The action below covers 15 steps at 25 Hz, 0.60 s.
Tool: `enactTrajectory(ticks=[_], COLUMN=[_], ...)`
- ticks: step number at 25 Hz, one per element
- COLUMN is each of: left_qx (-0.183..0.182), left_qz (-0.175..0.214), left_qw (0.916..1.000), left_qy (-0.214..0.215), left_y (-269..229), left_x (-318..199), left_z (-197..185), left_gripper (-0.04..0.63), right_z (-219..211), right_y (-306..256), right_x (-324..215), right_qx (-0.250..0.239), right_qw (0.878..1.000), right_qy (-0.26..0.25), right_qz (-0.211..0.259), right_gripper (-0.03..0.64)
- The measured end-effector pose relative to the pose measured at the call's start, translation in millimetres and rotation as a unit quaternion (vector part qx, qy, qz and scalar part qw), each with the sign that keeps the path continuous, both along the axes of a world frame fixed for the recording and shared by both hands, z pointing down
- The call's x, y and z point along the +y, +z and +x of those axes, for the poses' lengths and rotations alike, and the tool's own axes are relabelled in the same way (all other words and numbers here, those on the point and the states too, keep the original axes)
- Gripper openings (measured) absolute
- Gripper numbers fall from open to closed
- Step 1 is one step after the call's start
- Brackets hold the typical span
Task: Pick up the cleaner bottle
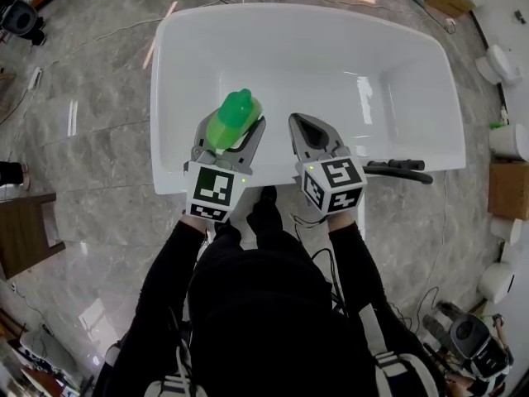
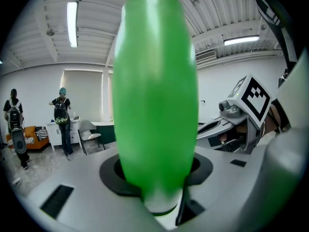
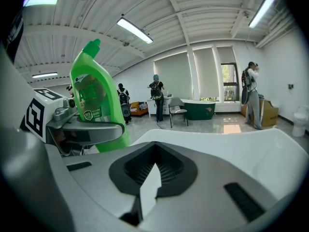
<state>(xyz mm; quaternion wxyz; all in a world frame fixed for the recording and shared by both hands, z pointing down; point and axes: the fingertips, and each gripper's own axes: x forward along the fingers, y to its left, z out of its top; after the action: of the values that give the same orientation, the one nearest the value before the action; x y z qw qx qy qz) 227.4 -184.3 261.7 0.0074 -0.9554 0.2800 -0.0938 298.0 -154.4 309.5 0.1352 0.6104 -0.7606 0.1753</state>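
The white bathtub lies below, and the green cleaner bottle hangs over its near rim, pinched by the left tool. Just to the right, the right tool is pressed together and empty. The pick-up looks done, so the next move calls only for a steady grip.

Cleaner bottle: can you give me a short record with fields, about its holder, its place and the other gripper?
cleaner bottle: green, neck upward
holder: left gripper, jaws closed on the bottle's body
place: over the near side of the white tub
right gripper: beside the bottle, jaws together, nothing between them
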Motion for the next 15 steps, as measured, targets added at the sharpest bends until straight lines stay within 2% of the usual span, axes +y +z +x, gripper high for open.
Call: enactTrajectory(ticks=[15], left_qx=[-0.001], left_qz=[-0.003], left_qw=[1.0], left_qy=[0.002], left_y=[-0.8], left_x=[3.3], left_z=[12.9], left_gripper=[0.199], right_z=[8.0], right_y=[-7.0], right_x=[-1.4], right_qx=[0.011], right_qw=[1.0], right_qy=[-0.008], right_qz=[0.011], right_gripper=[0.002])
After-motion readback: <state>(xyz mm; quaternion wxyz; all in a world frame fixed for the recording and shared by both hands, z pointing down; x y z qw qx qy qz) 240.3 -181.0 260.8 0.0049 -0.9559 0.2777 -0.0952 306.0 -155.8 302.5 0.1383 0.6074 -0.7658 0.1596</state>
